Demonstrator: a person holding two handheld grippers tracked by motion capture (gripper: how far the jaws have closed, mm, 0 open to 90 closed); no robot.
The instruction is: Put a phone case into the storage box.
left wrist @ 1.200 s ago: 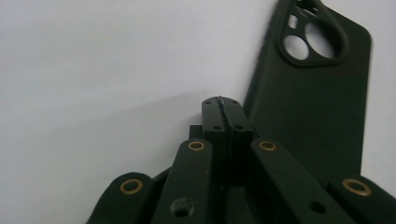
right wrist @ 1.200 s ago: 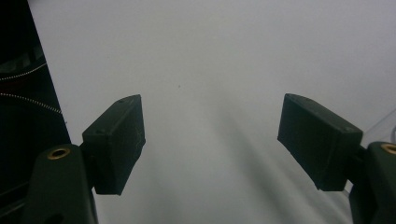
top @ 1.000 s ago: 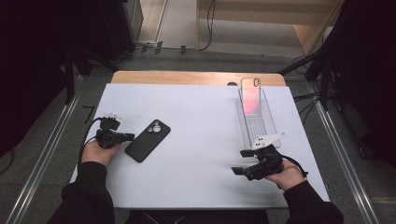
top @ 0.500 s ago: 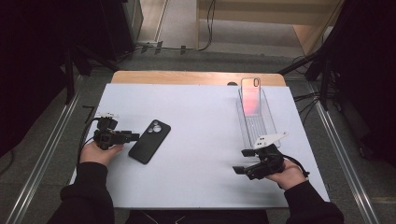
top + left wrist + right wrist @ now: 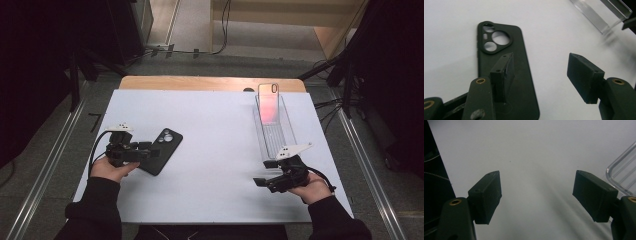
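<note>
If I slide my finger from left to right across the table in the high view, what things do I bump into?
Left gripper → black phone case → right gripper → clear tray with the pink phone case standing at its far end.

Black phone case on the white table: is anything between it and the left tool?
Nothing visible. The black phone case lies flat on the white table directly under the left tool, whose jaws have just been opening and stand apart above it. The clear plastic tray sits far off.
</note>
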